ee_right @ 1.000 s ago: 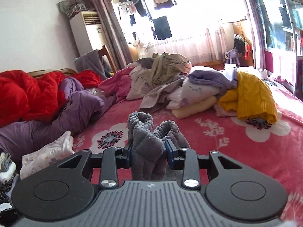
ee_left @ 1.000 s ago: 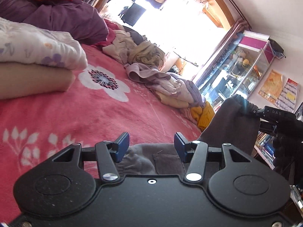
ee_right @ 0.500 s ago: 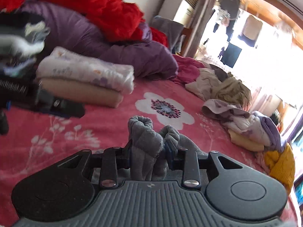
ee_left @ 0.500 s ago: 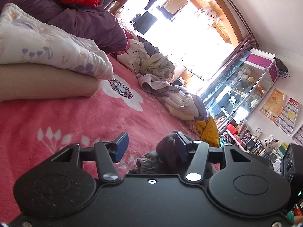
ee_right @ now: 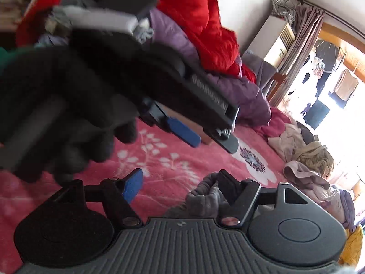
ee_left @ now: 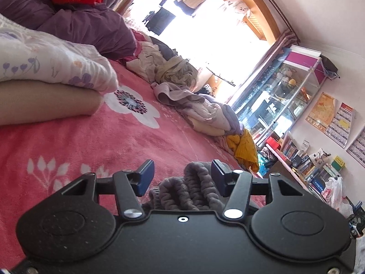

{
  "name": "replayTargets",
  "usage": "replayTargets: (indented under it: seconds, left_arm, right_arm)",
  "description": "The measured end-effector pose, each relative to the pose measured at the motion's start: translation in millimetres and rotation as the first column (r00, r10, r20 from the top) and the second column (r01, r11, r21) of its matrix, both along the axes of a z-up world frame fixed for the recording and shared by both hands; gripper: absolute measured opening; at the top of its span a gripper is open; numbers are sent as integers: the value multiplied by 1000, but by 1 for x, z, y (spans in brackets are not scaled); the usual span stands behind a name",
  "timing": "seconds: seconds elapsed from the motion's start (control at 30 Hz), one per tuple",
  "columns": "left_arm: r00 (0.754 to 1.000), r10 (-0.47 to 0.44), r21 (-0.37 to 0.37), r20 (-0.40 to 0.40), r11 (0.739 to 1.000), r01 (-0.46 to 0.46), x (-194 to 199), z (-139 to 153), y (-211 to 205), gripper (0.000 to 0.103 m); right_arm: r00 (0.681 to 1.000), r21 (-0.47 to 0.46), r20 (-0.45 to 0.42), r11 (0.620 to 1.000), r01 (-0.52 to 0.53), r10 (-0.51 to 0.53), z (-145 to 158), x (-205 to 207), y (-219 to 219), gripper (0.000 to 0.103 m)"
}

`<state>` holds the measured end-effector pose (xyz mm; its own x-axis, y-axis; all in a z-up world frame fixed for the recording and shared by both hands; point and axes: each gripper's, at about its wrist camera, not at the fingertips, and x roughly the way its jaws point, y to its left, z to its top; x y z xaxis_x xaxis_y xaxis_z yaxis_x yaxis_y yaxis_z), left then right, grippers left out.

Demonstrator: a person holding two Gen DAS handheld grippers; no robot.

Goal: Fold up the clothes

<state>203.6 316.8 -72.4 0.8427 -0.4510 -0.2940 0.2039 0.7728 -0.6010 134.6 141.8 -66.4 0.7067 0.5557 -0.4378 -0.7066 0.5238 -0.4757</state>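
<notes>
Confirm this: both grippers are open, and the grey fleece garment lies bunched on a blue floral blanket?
Not quite. The blanket is pink with white flowers, as the left wrist view shows. The rest holds: left gripper and right gripper have their jaws apart, and the grey fleece garment lies bunched.

The left tool (ee_left: 181, 178) has a matte black, finely speckled body with two round raised discs flanking its centre, a small white-ringed hole between them, and silver pivot screws on the two black arms. Its fingers (ee_left: 144, 177) carry dark blue pads. The right tool (ee_right: 180, 186) is dark grey, its rear plate ribbed with fanned grooves, with coppery pivot screws and the same side discs; one of its pads (ee_right: 133, 185) shows bright blue. The hand (ee_right: 57, 105) above and ahead of the right tool wears a fuzzy black knit glove.
</notes>
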Motion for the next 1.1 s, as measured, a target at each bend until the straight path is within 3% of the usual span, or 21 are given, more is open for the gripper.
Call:
replayTargets:
  seconds: [0.13, 0.23, 0.37, 0.43, 0.47, 0.53, 0.57, 0.7, 0.77, 0.87, 0.97, 1.07, 1.1]
  left_arm:
    - [999, -25, 82, -21, 996, 26, 8, 4, -26, 53]
    - [998, -42, 143, -37, 989, 47, 14, 6, -45, 53]
    - [996, -63, 222, -61, 972, 75, 21, 10, -71, 52]
    - [995, -73, 261, -74, 961, 90, 25, 12, -83, 37]
    - [994, -78, 280, -80, 955, 97, 27, 13, -90, 19]
    - [993, -82, 306, -88, 946, 105, 30, 16, -101, 16]
    - [996, -62, 256, -65, 964, 77, 26, 26, -97, 16]
    - [999, -13, 124, -34, 992, 17, 2, 51, -74, 15]
    - [997, 13, 133, -71, 991, -4, -4, 44, -69, 15]
    - [997, 35, 209, -75, 978, -19, -8, 36, -71, 16]
    - [997, 47, 306, -59, 952, -27, -10, 28, -78, 23]
    - [999, 20, 379, -38, 926, -4, -4, 18, -88, 39]
    - [999, 11, 402, -32, 915, 3, -3, 15, -91, 39]
  right_arm:
    - [992, 86, -17, 989, 123, -122, 13, 11, -48, 70]
    - [977, 128, -35, 969, 213, -210, 19, 22, -82, 58]
    - [969, -7, -50, 970, 242, -242, -2, 46, -88, 55]
    - [966, -21, -61, 968, 249, -250, -10, 52, -90, 55]
    - [965, -14, -66, 968, 252, -252, -12, 53, -91, 55]
    - [963, -11, -64, 965, 260, -260, -14, 51, -93, 55]
    - [963, -7, -57, 964, 264, -264, -14, 49, -96, 57]
    - [963, 10, -10, 963, 268, -268, -16, 45, -111, 69]
    - [963, 6, -16, 963, 270, -270, -19, 47, -120, 69]
    - [963, 3, -75, 966, 258, -257, -27, 50, -137, 58]
    - [972, -38, -73, 974, 223, -225, -36, 46, -146, 57]
    - [980, -76, -50, 979, 189, -193, -36, 37, -152, 58]
    - [982, -66, -53, 982, 176, -179, -31, 33, -156, 58]
